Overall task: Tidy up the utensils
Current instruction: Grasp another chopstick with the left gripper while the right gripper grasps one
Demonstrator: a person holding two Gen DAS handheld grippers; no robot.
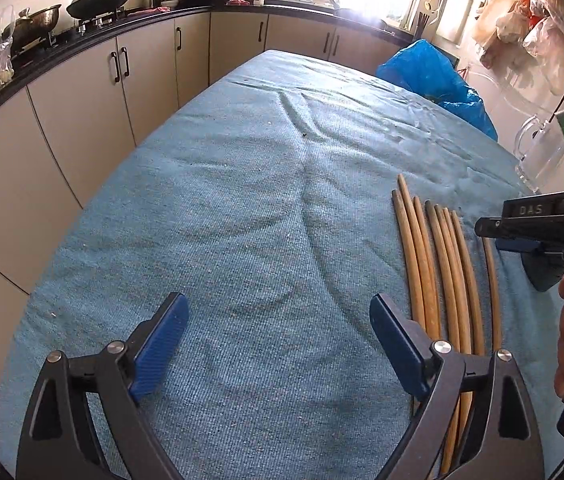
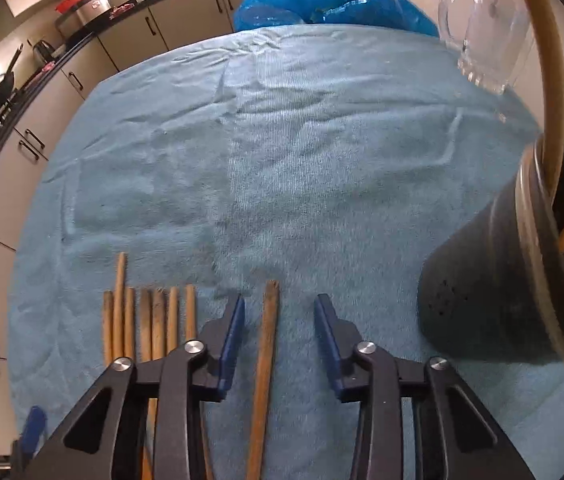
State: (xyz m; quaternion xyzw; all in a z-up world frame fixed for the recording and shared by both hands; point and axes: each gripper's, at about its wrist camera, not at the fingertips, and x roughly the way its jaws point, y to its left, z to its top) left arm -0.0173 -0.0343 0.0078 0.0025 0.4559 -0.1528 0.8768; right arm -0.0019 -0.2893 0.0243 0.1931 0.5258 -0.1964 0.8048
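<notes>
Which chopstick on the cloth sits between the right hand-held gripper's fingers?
The lone chopstick lying apart, right of the bunched row, between the open right hand-held gripper.

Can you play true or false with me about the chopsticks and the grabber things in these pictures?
1. The right gripper is open, with one chopstick lying between its fingers. True.
2. The left gripper is squeezing a chopstick. False: it is open over bare blue cloth.
3. The dark holder already has chopsticks standing in it. True.
4. The row of chopsticks lies on a wooden board. False: it lies on the blue cloth.
5. The clear glass mug is full of chopsticks. False: none show in it.
</notes>
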